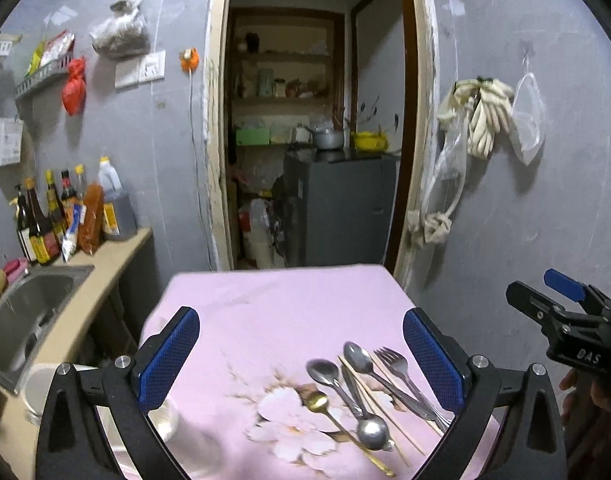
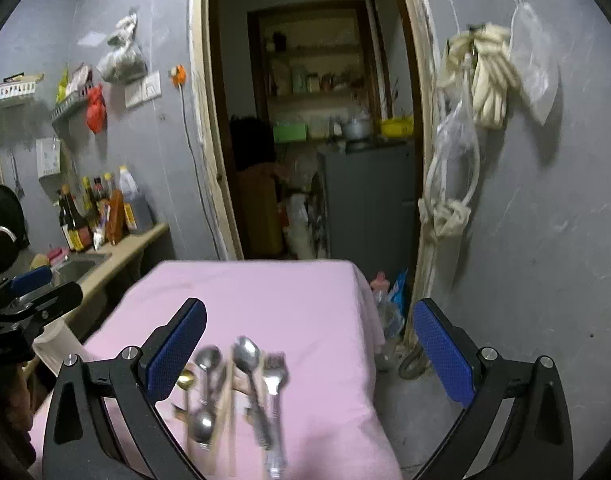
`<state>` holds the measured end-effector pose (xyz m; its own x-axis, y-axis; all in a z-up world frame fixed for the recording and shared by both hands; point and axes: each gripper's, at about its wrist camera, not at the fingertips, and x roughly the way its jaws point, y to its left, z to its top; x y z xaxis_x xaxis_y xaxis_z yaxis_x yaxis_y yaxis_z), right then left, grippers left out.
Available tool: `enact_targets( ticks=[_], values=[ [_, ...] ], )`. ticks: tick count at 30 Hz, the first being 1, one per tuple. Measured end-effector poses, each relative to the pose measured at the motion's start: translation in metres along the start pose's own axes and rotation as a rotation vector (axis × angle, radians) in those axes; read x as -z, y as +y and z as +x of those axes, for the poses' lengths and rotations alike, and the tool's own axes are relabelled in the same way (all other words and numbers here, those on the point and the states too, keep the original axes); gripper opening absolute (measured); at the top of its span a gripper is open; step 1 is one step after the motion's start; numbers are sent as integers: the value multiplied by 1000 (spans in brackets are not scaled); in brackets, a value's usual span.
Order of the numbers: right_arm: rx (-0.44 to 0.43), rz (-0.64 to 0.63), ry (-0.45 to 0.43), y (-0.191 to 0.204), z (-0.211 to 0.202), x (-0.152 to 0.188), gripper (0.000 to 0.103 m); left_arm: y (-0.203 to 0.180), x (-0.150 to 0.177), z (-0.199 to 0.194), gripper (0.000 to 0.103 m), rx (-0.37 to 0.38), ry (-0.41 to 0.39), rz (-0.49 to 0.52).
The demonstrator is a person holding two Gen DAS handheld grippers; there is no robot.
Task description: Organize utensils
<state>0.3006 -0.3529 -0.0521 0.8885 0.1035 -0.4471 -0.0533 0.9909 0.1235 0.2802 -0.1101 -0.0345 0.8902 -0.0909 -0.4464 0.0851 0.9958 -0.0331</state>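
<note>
Both the left gripper [image 1: 300,356] and right gripper [image 2: 309,350] stand wide apart and empty above a heap of utensils [image 1: 365,392] — slim, glossy metal spoons, a fork, pale chopsticks — near the pink tablecloth's [image 1: 265,304] right edge. Crossed, slippery handles risk snagging neighbours or sliding off the soft cloth.

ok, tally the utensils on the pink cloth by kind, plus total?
Silver spoons: 3 (first, second, third, bowl toward the camera)
Gold spoon: 1
Forks: 2, lying overlapped, count less certain
Wooden chopsticks: 2
Total: 8
</note>
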Motion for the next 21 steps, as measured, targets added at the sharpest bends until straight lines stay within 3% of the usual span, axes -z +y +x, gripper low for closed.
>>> enact_targets(
  ticks=[7,17,21],
  values=[
    [-89,3,175,-27,76,30,102,-17,34,51,103,-49,147,-59],
    [-239,49,314,-21,141,75,102,-3,86,108,102,-46,376,-232],
    [-286,48,340,-15,153,84,102,3,99,123,87,-21,428,-289]
  ],
)
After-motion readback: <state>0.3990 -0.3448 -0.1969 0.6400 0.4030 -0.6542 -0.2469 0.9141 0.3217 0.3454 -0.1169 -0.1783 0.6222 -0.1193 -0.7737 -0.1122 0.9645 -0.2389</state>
